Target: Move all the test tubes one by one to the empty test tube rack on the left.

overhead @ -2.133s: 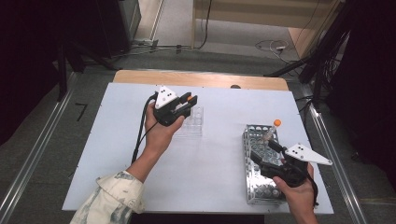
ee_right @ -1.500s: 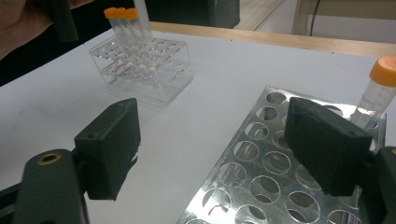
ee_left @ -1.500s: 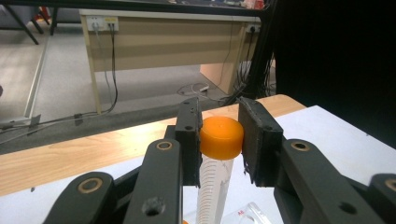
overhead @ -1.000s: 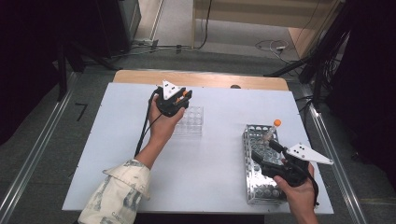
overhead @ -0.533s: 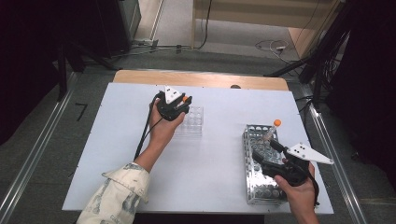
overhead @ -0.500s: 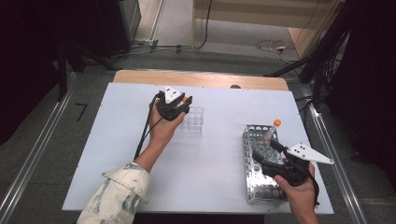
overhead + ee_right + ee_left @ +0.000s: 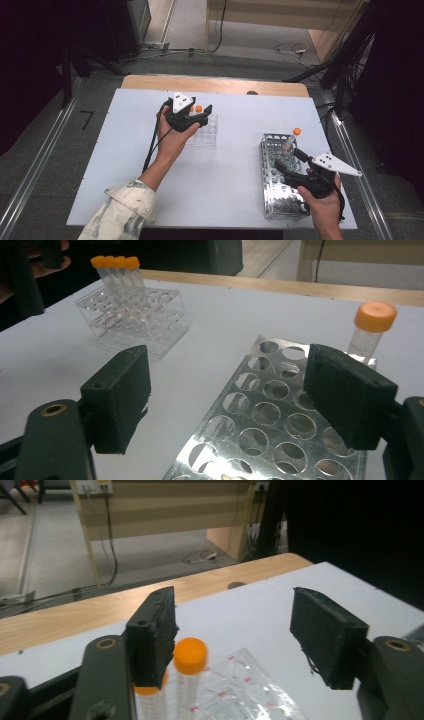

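Opened just now: left gripper [image 7: 235,640] jaws, apart beside an orange-capped tube [image 7: 189,677] seated in the clear rack [image 7: 205,131], gripping nothing. I judge that tube delivered. Right gripper [image 7: 245,400] wide open, empty, over the metal rack [image 7: 280,440]; one tube [image 7: 370,330] left there.

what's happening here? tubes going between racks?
Looks like it. A person holds a gripper in each hand. The left gripper is over the clear plastic rack, where orange-capped tubes stand in a row; its jaws have just been opening, with one tube beside the left jaw, not pinched. The right gripper hangs open over the metal rack, which holds one orange-capped tube at its far corner.
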`<state>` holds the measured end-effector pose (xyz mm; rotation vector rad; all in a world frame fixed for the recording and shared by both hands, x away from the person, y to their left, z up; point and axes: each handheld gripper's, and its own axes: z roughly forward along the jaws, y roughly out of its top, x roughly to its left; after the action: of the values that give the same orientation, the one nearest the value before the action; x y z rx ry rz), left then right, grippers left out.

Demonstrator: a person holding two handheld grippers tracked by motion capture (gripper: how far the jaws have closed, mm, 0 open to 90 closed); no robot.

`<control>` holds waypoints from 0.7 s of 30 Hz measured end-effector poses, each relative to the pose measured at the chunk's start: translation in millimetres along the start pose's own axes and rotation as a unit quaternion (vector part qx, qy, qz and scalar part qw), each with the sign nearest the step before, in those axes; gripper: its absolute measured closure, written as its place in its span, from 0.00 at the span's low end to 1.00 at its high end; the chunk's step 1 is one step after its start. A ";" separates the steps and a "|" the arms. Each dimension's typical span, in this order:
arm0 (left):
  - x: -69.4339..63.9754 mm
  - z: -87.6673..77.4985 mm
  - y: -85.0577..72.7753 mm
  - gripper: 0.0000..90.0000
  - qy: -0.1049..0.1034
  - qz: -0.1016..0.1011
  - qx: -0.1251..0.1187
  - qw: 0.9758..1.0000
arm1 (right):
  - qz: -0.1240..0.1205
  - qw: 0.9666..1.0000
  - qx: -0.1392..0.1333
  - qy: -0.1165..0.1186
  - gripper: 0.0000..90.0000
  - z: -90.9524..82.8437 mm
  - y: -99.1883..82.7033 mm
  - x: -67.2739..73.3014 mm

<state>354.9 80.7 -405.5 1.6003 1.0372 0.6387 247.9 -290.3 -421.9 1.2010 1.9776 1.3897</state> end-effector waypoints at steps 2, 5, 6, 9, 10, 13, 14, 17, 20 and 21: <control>-5.7 -5.7 -1.2 0.32 -0.014 -0.001 0.006 1.000 | -0.002 1.000 -0.003 -0.007 0.20 -0.6 0.0 -3.2; -13.0 -13.0 -6.1 0.28 -0.026 -0.008 0.010 1.000 | 0.001 1.000 -0.008 -0.017 0.20 -2.1 -0.1 -8.8; -15.1 -14.9 -8.2 0.27 -0.028 -0.013 0.012 0.999 | 0.002 1.000 -0.010 -0.022 0.20 -2.4 -0.2 -11.0; -21.7 -19.5 -15.7 0.26 -0.039 -0.013 0.020 0.999 | 0.004 0.999 -0.016 -0.033 0.20 -3.2 -0.5 -18.1; -24.2 -20.6 -18.3 0.25 -0.042 -0.013 0.023 0.999 | 0.005 0.999 -0.018 -0.037 0.20 -3.2 -0.7 -20.5; -30.2 -23.0 -24.6 0.24 -0.049 -0.005 0.031 0.998 | 0.003 0.999 -0.022 -0.048 0.22 -0.9 -1.4 -28.3; -32.2 -23.5 -25.9 0.24 -0.051 -0.004 0.034 0.998 | 0.002 0.998 -0.023 -0.053 0.22 0.5 -1.7 -30.8; -36.0 -26.1 -29.3 0.23 -0.055 -0.002 0.034 0.998 | -0.002 0.998 -0.025 -0.061 0.25 7.3 -2.9 -39.4; -38.0 -27.9 -33.5 0.23 -0.057 0.000 0.037 0.998 | -0.008 0.997 -0.027 -0.068 0.28 13.3 -4.3 -46.9; -38.3 -28.5 -34.8 0.23 -0.058 0.002 0.039 0.998 | -0.008 0.997 -0.027 -0.067 0.29 15.1 -4.9 -49.2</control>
<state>302.7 62.8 -426.5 1.6881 0.9841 0.5069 283.2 -324.3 -438.4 1.2196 1.8427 1.3100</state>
